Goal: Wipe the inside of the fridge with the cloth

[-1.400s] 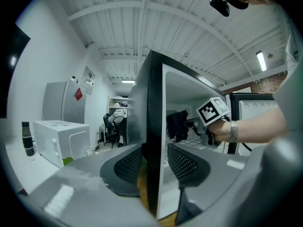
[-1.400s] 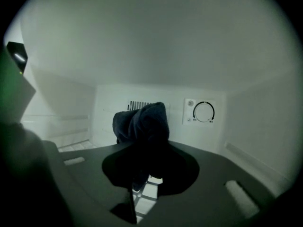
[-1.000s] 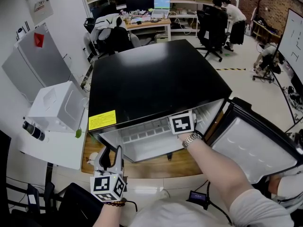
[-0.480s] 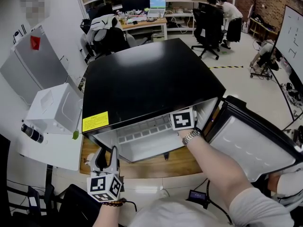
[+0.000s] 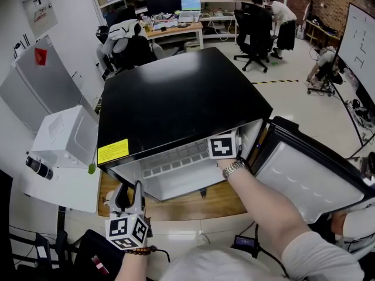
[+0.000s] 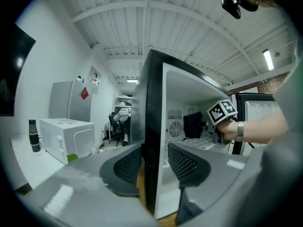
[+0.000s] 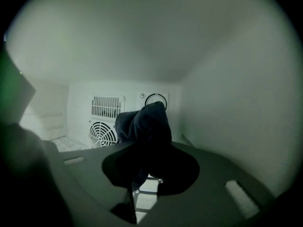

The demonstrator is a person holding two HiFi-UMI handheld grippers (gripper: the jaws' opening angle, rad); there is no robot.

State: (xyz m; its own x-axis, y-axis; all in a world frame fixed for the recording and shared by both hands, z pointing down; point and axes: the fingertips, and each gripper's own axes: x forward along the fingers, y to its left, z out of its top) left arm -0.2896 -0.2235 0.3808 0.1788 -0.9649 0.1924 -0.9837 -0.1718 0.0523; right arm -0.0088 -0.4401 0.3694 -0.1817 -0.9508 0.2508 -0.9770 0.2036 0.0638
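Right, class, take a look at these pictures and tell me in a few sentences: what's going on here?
A person with a gripper in each hand is cleaning a small black fridge whose door stands open. The right gripper reaches inside, shut on a dark cloth, facing the back wall with its fan grille. The left gripper is outside, its jaws closed on the front edge of the fridge's left side wall, seemingly steadying it.

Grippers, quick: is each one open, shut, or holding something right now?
Left gripper: jaws apart, astride the fridge wall; whether they squeeze it cannot be told.
Right gripper: shut on the cloth.
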